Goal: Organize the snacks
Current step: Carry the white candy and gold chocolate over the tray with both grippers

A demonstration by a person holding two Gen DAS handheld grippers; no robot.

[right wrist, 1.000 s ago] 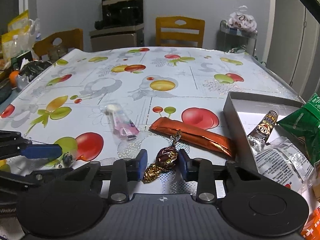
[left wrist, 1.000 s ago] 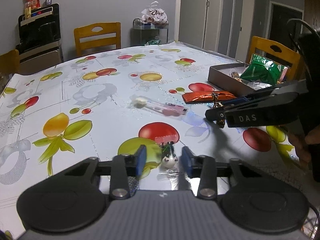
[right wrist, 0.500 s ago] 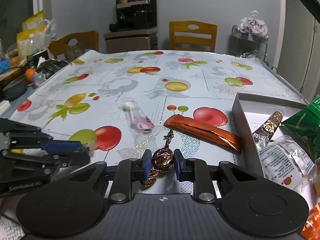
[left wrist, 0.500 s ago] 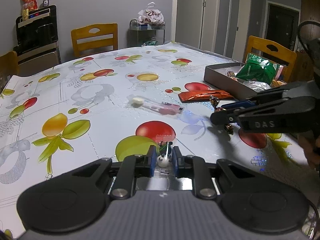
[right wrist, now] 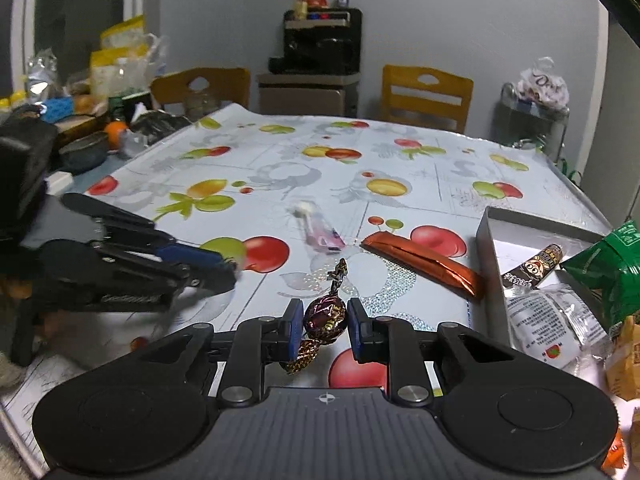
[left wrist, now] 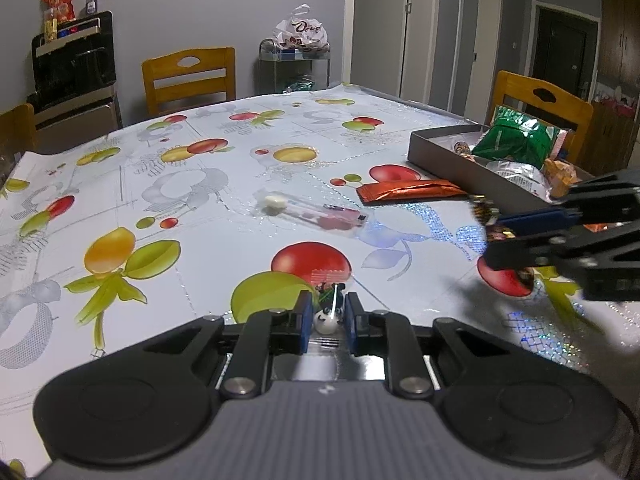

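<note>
A: Chocolate, foil twist-wrap [right wrist: 325, 318]: light, crushable; right tool [right wrist: 325, 328] has just closed on its round body, lifted clear of the bench [right wrist: 280, 152]. Hold the body, never the twisted ends.

B: Panda candy [left wrist: 327, 318]?

A: Small, hard, slippery. Left tool [left wrist: 327, 322] has just pinched shut on it, low at the bench.

B: Views?

A: Right wrist shows inside the tray [right wrist: 490, 240]; left wrist shows only its side wall.

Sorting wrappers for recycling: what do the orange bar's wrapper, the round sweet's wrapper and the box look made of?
Orange bar: probably metallised foil film, glossy with sharp creases. Round sweet held in the right gripper: thin crinkly foil, shiny, ends twisted. Box: likely cardboard, matte grey walls with straight thin edges.
</note>
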